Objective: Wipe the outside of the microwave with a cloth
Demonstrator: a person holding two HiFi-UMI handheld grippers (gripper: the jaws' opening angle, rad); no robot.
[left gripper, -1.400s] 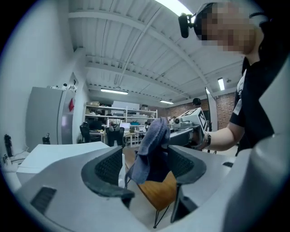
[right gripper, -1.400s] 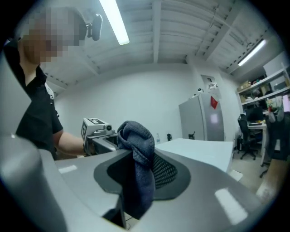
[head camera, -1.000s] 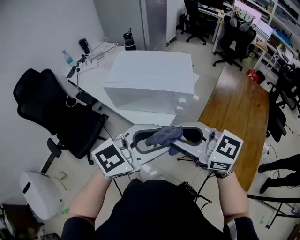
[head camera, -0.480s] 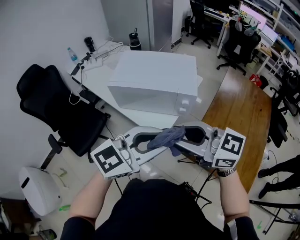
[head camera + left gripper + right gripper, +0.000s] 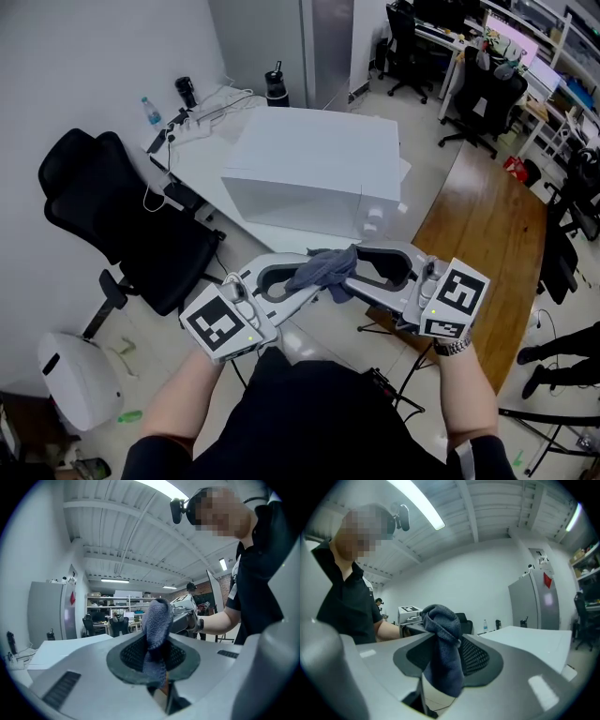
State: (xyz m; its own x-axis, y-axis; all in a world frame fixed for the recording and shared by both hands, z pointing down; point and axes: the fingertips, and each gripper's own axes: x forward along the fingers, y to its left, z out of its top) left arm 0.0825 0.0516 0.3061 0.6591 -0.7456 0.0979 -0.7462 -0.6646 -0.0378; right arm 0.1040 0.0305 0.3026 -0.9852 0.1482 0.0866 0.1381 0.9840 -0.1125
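I'm pinching the cloth (image 5: 324, 266) in my just-closing left gripper (image 5: 317, 284); right gripper's (image 5: 349, 281) jaws are spreading open around it.

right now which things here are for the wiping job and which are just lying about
for the job: cloth, microwave

just lying about: black chair, water bottle, cables, wooden table

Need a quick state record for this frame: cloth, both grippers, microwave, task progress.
cloth: grey, bunched, in the air between the jaws of both grippers
left gripper: jaws have just been closing, pads pressed on cloth
right gripper: jaws have just been opening, wide apart, cloth hangs between them
microwave: white, door shut, on white table, nothing touching it
wiping: not yet begun
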